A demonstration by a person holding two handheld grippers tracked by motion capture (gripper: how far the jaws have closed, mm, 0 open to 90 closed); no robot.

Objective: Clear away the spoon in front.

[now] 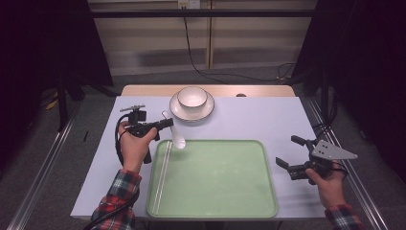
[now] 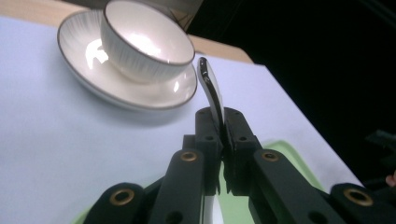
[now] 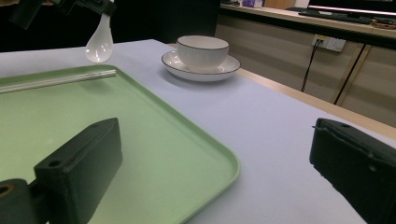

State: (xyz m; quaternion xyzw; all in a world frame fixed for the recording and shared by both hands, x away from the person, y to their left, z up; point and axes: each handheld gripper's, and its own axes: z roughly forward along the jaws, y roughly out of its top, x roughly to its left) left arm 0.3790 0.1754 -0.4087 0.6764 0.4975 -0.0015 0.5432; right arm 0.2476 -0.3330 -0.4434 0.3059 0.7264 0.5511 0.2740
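Note:
My left gripper [image 1: 167,123] is shut on the handle of a white spoon [image 1: 174,134]. The spoon hangs bowl-down just above the far left corner of the green tray [image 1: 215,177]. In the left gripper view the jaws [image 2: 223,119] clamp the dark-edged handle [image 2: 211,91], which sticks up past them. The right gripper view shows the spoon's bowl [image 3: 99,44] dangling over the tray [image 3: 140,140] beside a pair of pale chopsticks [image 3: 56,80]. My right gripper [image 1: 287,151] is held open just right of the tray, with nothing between its jaws [image 3: 217,158].
A white bowl [image 1: 192,97] stands on a saucer [image 1: 203,112] at the far middle of the table, beyond the tray. The chopsticks [image 1: 163,175] lie along the tray's left side. A pale mat [image 1: 268,120] covers the table.

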